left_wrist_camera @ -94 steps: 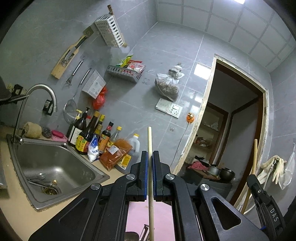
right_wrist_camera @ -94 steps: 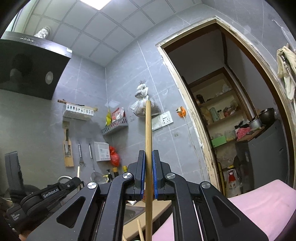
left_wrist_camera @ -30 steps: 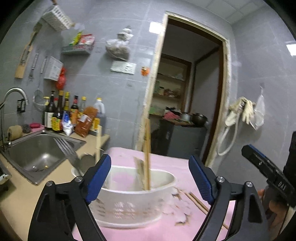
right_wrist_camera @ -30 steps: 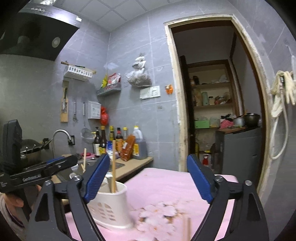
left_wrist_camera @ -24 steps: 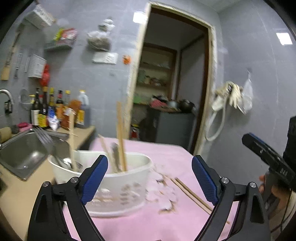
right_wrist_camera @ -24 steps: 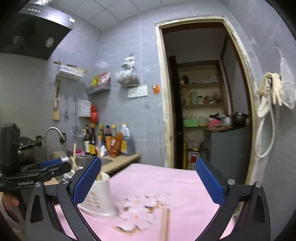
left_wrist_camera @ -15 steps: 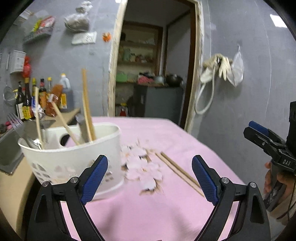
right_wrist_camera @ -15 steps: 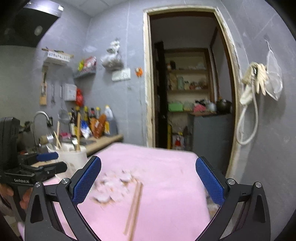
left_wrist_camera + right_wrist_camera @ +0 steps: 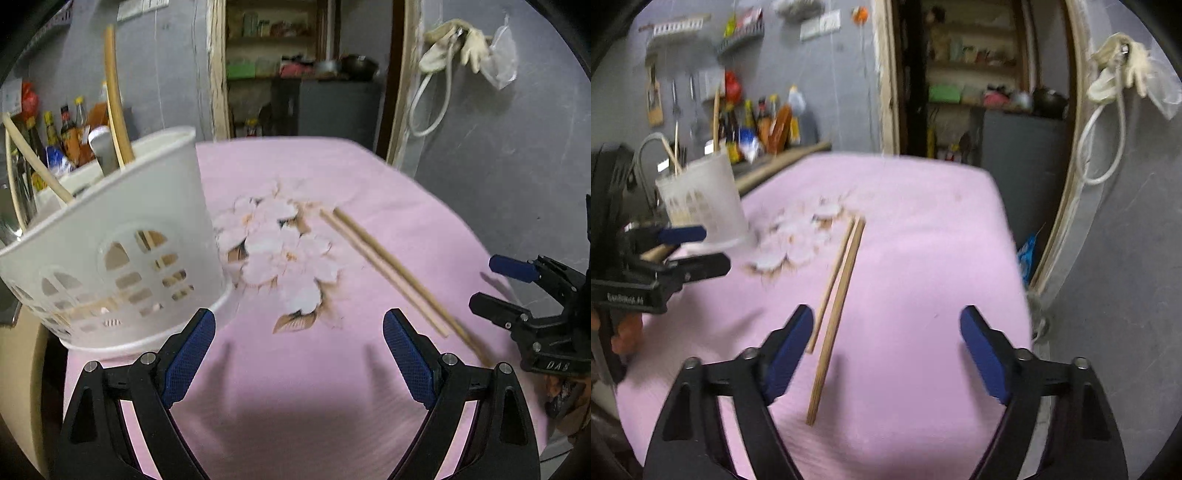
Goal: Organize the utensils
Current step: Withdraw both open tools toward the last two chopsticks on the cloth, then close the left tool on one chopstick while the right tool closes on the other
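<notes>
Pink cloth (image 9: pixel 369 177) lies under both grippers. The left gripper (image 9: pixel 295 350) has its fingers wide apart over bare cloth, nothing between them; the white holder (image 9: pixel 110 251) with upright utensils sits just beyond its left finger. The right gripper (image 9: pixel 886 343) is closing, still apart and empty: two chopsticks (image 9: pixel 836 291) lie flat side by side, their near ends just inside its left finger (image 9: pixel 786 347).
</notes>
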`<state>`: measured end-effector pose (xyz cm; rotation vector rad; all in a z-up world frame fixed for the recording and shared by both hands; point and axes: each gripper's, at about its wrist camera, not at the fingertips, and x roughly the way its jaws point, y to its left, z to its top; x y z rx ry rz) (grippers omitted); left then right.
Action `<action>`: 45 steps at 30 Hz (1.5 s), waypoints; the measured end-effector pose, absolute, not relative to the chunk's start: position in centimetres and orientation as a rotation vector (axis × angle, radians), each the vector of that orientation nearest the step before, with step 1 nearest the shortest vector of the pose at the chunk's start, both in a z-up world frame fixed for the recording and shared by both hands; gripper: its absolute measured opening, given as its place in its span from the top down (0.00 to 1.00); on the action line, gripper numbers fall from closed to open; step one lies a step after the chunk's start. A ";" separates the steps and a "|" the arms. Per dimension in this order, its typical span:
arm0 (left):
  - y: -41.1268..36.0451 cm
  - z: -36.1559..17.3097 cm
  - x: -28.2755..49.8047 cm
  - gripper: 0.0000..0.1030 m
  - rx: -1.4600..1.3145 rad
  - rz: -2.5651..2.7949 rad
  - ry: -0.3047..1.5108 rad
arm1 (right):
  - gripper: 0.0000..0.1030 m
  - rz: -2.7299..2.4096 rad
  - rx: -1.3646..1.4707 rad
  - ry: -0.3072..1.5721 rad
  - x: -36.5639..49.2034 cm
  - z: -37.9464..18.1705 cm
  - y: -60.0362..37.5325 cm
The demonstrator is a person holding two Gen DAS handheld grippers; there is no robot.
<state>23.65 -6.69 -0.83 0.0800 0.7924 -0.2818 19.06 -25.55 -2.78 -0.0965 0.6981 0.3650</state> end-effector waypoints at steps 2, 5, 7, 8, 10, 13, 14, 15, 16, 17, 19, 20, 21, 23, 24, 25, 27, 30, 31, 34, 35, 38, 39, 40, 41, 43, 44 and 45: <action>-6.6 -1.4 24.3 0.13 0.072 -0.282 0.829 | 0.39 0.386 -0.117 0.736 19.4 -3.5 -25.0; -6.4 -1.8 25.1 0.14 0.061 -0.282 0.865 | 0.43 0.408 -0.146 0.777 19.8 -4.1 -24.2; -6.6 -2.1 25.3 0.14 0.061 -0.285 0.880 | 0.46 0.404 -0.172 0.792 20.0 -4.3 -23.7; -6.6 -2.1 25.5 0.14 0.059 -0.287 0.884 | 0.47 0.399 -0.184 0.800 20.3 -4.4 -23.4; -6.7 -2.2 25.8 0.14 0.057 -0.295 0.886 | 0.49 0.390 -0.209 0.813 20.7 -4.7 -23.0; -7.0 -1.9 26.0 0.14 0.055 -0.305 0.884 | 0.52 0.375 -0.231 0.815 21.4 -4.8 -22.7; -7.1 -1.9 25.9 0.14 0.052 -0.309 0.883 | 0.53 0.371 -0.241 0.817 21.8 -4.8 -22.6; -7.3 -1.9 26.0 0.14 0.050 -0.313 0.883 | 0.55 0.368 -0.245 0.818 22.2 -4.8 -22.6; -7.4 -2.0 26.1 0.15 0.047 -0.320 0.884 | 0.58 0.367 -0.246 0.816 22.5 -4.7 -22.6; -7.5 -2.0 26.3 0.16 0.044 -0.326 0.884 | 0.61 0.364 -0.250 0.814 22.8 -4.7 -22.7; -7.9 -1.9 26.6 0.24 0.042 -0.341 0.886 | 0.70 0.363 -0.252 0.812 23.5 -4.6 -22.8; -8.1 -1.8 26.8 0.26 0.042 -0.350 0.889 | 0.72 0.367 -0.249 0.811 23.8 -4.5 -22.9; -8.3 -1.8 27.0 0.30 0.040 -0.359 0.892 | 0.77 0.368 -0.247 0.811 24.1 -4.5 -23.0; -8.7 -1.8 27.5 0.35 0.029 -0.382 0.901 | 0.86 0.372 -0.237 0.811 24.5 -4.3 -23.5; -9.0 -1.8 27.7 0.39 0.022 -0.394 0.908 | 0.90 0.375 -0.226 0.813 24.7 -4.3 -23.7; -9.2 -1.7 27.8 0.43 0.017 -0.401 0.913 | 0.93 0.382 -0.208 0.815 24.8 -4.3 -24.2; -9.7 -1.9 28.8 0.46 -0.010 -0.422 0.938 | 0.96 0.386 -0.193 0.811 24.7 -4.2 -24.6; -10.6 -2.0 30.4 0.53 -0.045 -0.445 0.965 | 0.96 0.373 -0.196 0.796 24.4 -4.1 -25.1; -10.9 -2.0 30.9 0.58 -0.046 -0.445 0.968 | 0.95 0.367 -0.199 0.790 24.2 -4.0 -25.3; -11.9 -2.2 32.2 0.68 -0.037 -0.442 0.992 | 0.95 0.348 -0.198 0.784 23.7 -3.9 -26.1; -12.2 -2.4 32.8 0.70 -0.038 -0.441 1.004 | 0.95 0.336 -0.201 0.782 23.5 -3.8 -26.5; -12.4 -2.8 33.8 0.74 -0.051 -0.426 1.026 | 0.95 0.316 -0.198 0.789 23.1 -3.6 -27.6; -12.4 -2.9 34.0 0.76 -0.058 -0.418 1.025 | 0.95 0.314 -0.195 0.793 23.2 -3.6 -27.8; -12.5 -2.9 34.3 0.77 -0.062 -0.413 1.024 | 0.95 0.318 -0.191 0.800 23.3 -3.6 -28.0; -12.5 -2.9 34.4 0.77 -0.062 -0.411 1.026 | 0.95 0.325 -0.186 0.808 23.5 -3.6 -28.1; -12.6 -2.9 34.6 0.81 -0.062 -0.406 1.031 | 0.95 0.337 -0.187 0.831 24.1 -3.7 -28.0; -12.6 -2.9 34.6 0.82 -0.061 -0.402 1.034 | 0.94 0.341 -0.195 0.841 24.4 -3.7 -27.8; -12.5 -2.9 34.7 0.86 -0.058 -0.395 1.037 | 0.94 0.343 -0.202 0.845 24.7 -3.7 -27.7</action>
